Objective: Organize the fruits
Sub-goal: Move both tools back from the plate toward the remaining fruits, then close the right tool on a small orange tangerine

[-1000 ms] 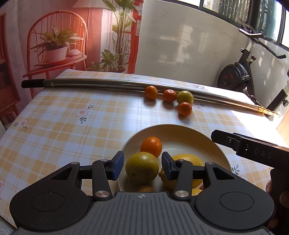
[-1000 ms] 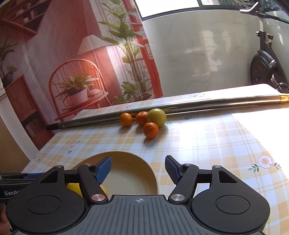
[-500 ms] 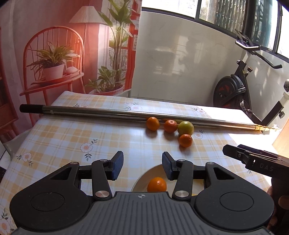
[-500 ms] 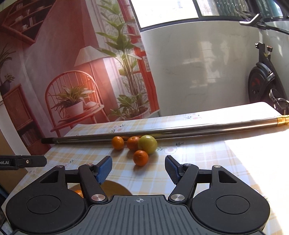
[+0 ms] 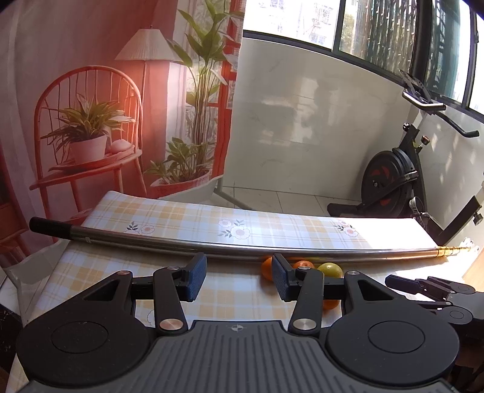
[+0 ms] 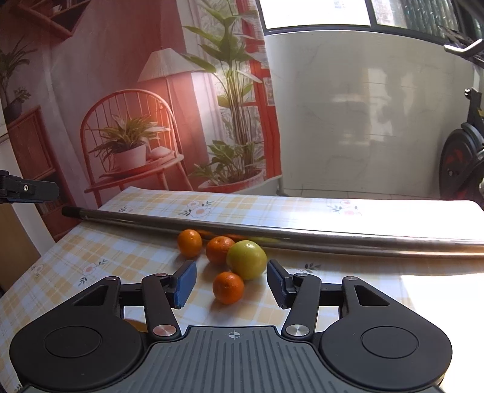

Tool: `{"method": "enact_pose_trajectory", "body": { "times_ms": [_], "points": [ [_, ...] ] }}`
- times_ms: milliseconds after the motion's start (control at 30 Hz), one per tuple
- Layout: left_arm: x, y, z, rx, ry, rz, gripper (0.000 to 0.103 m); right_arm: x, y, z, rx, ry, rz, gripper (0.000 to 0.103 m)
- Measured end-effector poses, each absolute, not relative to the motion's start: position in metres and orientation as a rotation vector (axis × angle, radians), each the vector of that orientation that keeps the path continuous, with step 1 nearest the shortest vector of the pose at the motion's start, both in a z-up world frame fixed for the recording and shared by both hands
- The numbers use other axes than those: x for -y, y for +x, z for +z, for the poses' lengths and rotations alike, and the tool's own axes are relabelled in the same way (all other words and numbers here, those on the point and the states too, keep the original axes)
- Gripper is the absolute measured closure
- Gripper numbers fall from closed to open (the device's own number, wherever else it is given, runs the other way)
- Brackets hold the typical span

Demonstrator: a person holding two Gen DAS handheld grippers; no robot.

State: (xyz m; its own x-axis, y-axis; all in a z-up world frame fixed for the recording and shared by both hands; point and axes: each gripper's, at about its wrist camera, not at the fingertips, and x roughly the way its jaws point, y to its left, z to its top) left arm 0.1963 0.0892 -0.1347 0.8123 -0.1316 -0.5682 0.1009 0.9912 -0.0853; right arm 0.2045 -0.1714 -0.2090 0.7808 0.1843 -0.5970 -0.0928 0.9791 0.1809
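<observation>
The nearest mandarin (image 6: 228, 287) lies on the checked tablecloth (image 6: 127, 257), straight ahead between the spread, empty fingers of the right gripper (image 6: 231, 284). A green citrus (image 6: 246, 259) sits just behind it, near the table's far edge by a metal pole (image 6: 302, 234). The left gripper (image 5: 239, 281), also open and empty, points left of the cluster, so the right hand is better placed.

A home: plaid-clothed table (image 6: 127, 257), exercise bike (image 5: 393, 178), barred window (image 5: 378, 27).
</observation>
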Motion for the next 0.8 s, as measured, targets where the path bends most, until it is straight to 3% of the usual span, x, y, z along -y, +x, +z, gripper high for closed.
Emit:
{"method": "enact_pose_trajectory", "body": {
  "times_ms": [800],
  "points": [
    [-0.078, 0.266, -0.187, -0.725, -0.006, -0.183, 0.053, 0.153, 0.256, -0.272, -0.812, 0.208, 0.131, 0.069]
  ]
}}
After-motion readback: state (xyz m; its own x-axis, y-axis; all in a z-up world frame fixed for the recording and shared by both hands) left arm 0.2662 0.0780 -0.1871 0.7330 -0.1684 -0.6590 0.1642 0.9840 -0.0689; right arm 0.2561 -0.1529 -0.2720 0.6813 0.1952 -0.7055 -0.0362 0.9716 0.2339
